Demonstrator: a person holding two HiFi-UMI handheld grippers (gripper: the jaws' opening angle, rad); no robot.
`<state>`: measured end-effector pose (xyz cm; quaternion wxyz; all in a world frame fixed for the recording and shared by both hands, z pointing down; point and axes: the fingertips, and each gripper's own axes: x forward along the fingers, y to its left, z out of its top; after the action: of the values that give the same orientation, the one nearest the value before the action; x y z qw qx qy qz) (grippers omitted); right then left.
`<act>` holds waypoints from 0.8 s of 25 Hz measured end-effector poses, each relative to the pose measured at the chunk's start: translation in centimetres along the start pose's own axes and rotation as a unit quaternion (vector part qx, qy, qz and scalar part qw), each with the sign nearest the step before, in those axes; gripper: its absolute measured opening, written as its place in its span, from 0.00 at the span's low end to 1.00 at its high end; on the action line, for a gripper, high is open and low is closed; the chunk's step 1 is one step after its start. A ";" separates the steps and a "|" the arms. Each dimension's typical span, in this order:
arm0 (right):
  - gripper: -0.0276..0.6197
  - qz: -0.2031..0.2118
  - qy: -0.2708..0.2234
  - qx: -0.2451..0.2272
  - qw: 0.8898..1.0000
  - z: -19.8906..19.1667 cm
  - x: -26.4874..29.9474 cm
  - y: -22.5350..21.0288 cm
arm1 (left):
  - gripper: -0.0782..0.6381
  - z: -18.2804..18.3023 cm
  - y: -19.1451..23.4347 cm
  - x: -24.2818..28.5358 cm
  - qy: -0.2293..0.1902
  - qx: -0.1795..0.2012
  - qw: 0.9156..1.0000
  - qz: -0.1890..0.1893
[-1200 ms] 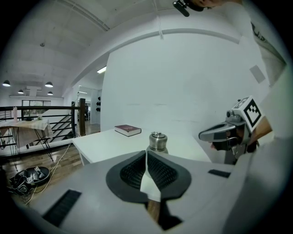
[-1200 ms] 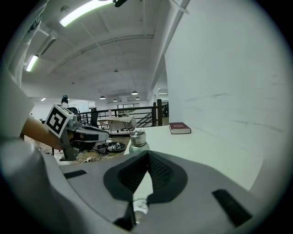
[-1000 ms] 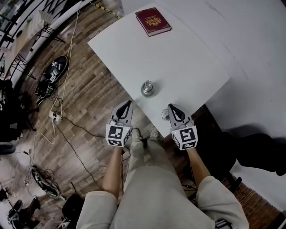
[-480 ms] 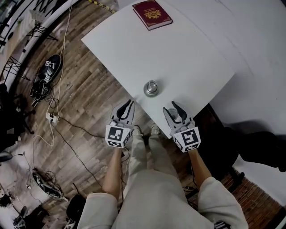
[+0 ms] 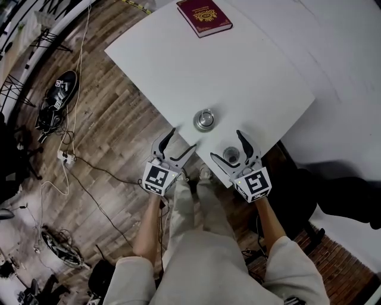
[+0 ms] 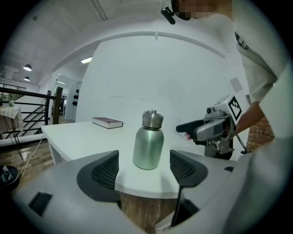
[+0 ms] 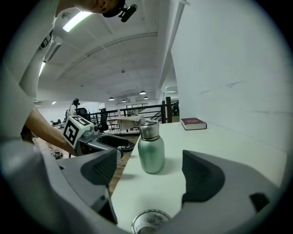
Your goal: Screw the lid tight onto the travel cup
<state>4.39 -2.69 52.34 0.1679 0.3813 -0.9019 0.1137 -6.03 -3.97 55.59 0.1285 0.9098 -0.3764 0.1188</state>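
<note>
both just opening, the empty left hand-held gripper (image 5: pixel 183 138) faces the cup (image 5: pixel 203 120) by the desk's (image 5: pixel 238 71) near edge while the right hand-held gripper (image 5: pixel 226 147) straddles the lid (image 5: pixel 231 156) untouched, likely ready to grasp.

The head view looks steeply down from high above the small brushed-steel travel cup with its lid (image 5: pixel 203 120), so mostly the cup's top shows, well below the lens. The left gripper view sits low, about level with the cup and near it, just off the edge of the white table (image 6: pixel 73 137), and faces a plain white wall (image 6: pixel 137 68) behind the cup. The right gripper view is equally low and near, on the cup's other side, and faces a black railing (image 7: pixel 168 109) behind the cup. All three views share the cup, the tabletop and the dark red hardback book (image 5: pixel 203 16) lying beyond the cup.
</note>
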 end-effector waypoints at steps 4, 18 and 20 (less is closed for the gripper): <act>0.70 0.007 -0.006 -0.003 1.000 0.3 0.8 -0.4 | 0.57 -0.1 0.0 1.4 0.002 0.001 1.000 -0.010; 0.67 0.055 -0.028 -0.025 0.998 4.3 5.7 -0.6 | 0.57 1.0 -0.6 6.0 0.005 0.017 0.998 -0.055; 0.64 0.063 -0.031 -0.033 0.997 4.7 6.4 -0.7 | 0.57 1.1 -0.7 6.7 0.007 0.023 0.998 -0.062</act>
<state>-0.31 -8.85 50.55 0.1448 0.3210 -0.9323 0.0823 -0.74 -8.22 56.51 0.1169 0.9333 -0.3155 0.1254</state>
